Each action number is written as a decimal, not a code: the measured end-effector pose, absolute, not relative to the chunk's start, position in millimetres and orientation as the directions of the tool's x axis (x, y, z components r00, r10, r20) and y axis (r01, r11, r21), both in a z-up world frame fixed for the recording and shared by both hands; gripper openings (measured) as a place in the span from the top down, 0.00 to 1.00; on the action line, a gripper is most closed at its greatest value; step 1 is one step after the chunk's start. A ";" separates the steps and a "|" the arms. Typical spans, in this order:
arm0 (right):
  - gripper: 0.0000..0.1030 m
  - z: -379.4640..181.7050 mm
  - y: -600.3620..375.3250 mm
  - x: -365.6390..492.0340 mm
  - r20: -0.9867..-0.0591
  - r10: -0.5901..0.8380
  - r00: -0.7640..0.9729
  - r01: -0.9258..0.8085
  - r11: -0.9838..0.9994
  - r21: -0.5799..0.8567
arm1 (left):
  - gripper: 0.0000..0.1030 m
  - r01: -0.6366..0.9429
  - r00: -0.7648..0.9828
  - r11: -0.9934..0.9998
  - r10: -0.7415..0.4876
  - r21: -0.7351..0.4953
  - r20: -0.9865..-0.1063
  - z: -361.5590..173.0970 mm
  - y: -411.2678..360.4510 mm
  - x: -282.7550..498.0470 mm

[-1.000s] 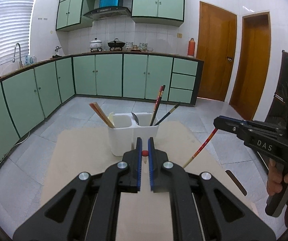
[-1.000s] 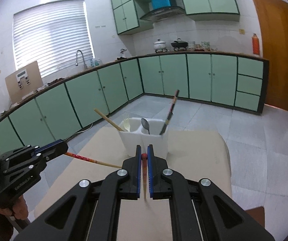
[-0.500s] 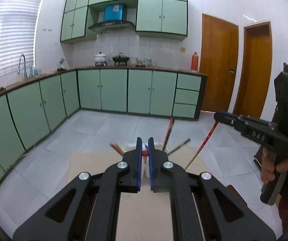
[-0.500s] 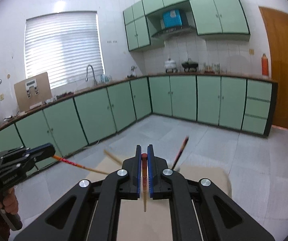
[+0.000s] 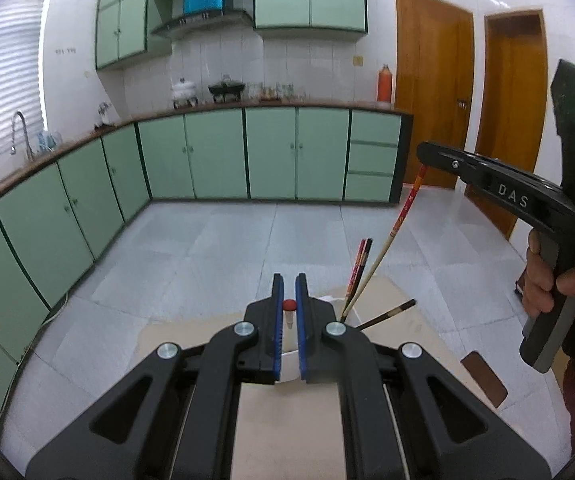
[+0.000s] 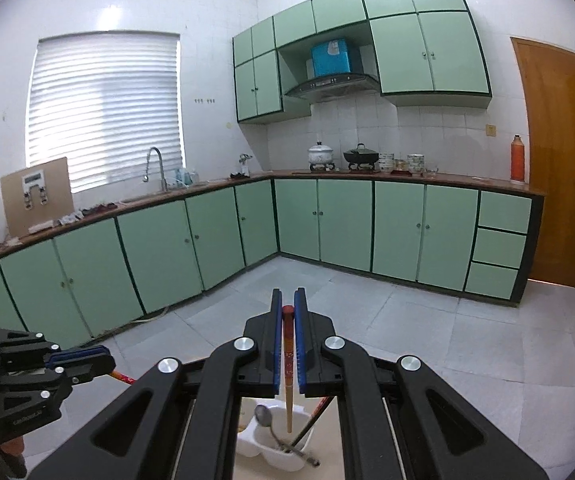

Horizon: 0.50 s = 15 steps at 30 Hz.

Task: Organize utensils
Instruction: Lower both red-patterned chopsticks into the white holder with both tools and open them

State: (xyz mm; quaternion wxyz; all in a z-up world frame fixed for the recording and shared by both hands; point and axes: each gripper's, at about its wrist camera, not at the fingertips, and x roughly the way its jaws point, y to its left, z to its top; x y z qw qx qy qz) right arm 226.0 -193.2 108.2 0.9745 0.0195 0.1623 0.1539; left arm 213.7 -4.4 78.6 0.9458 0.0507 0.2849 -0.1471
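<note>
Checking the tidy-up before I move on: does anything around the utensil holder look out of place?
One metal spoon lies tipped across the white utensil holder, its handle poking out over the rim rather than standing upright. A dark chopstick also leans steeply sideways. Nothing looks spilled or broken.

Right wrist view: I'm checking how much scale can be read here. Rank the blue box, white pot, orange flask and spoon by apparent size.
1. Blue box
2. Spoon, though nearness inflates it
3. White pot and orange flask look alike; unranked.
</note>
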 end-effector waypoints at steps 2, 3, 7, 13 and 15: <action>0.94 97.5 -191.4 236.4 -0.330 0.306 0.893 -0.292 0.952 0.095 | 0.95 0.300 0.780 0.954 -0.236 0.016 -0.579 66.3 -4.0 229.6; 0.94 92.2 -191.6 240.8 -0.340 0.309 0.888 -0.292 0.951 0.102 | 0.95 0.299 0.773 0.954 -0.232 0.016 -0.591 60.7 -4.0 237.0; 0.94 65.2 -185.7 251.6 -0.390 0.323 0.862 -0.309 0.946 0.100 | 0.94 0.307 0.750 0.952 -0.248 -0.011 -0.614 40.0 -6.9 254.4; 0.91 42.4 -182.2 251.2 -0.432 0.319 0.844 -0.306 0.947 0.101 | 0.83 0.277 0.750 0.959 -0.253 -0.057 -0.611 18.4 -6.7 261.0; 0.89 40.2 -185.5 247.0 -0.430 0.316 0.846 -0.298 0.948 0.110 | 0.79 0.269 0.759 0.961 -0.249 -0.059 -0.601 16.3 -6.9 258.3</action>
